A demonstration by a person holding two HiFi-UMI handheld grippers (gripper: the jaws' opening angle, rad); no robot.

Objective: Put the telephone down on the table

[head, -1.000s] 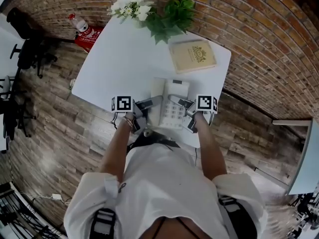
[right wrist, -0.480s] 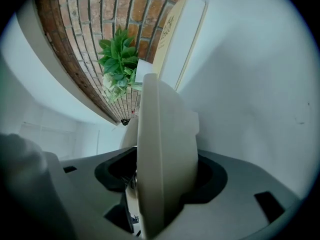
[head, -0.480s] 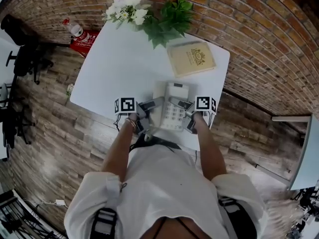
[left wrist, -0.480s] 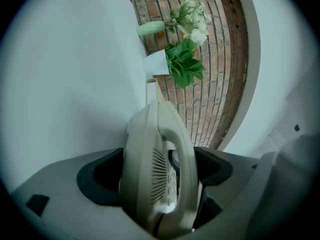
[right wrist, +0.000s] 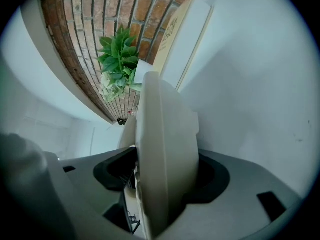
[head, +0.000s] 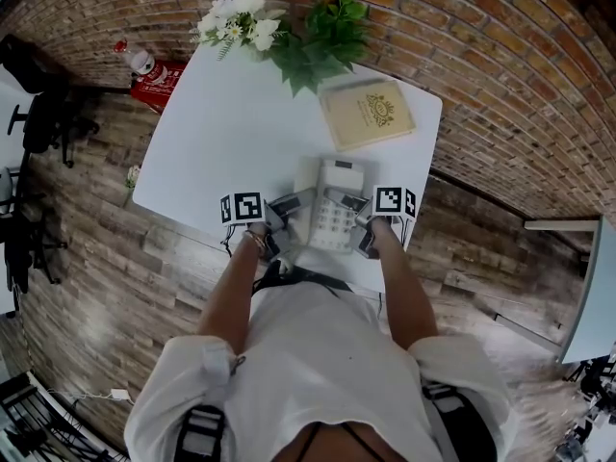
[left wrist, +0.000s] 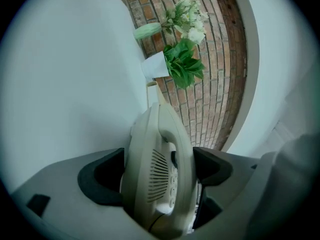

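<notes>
- Lowered since a second ago, the telephone (head: 332, 210) and both grippers now sit low at the 6 o'clock edge of the white desk (head: 221, 133), the biggest thing in the head view.
- Potted plant (head: 322, 37) and white flowers (head: 241, 12) stand along the desk's 12 o'clock edge, well apart from the work.
- Cream book (head: 371, 114) lies at 1 o'clock from the telephone, near but not touching.
- Telephone lies flat, keypad up; whether its base already touches the desk I cannot tell.
- Left gripper (head: 279, 224) has its fingers clamped on the handset side.
- Right gripper (head: 354, 218) has the other edge between its fingers, which have just been opening yet appear to touch it still. I judge the set-down nearly done, with release next.
</notes>
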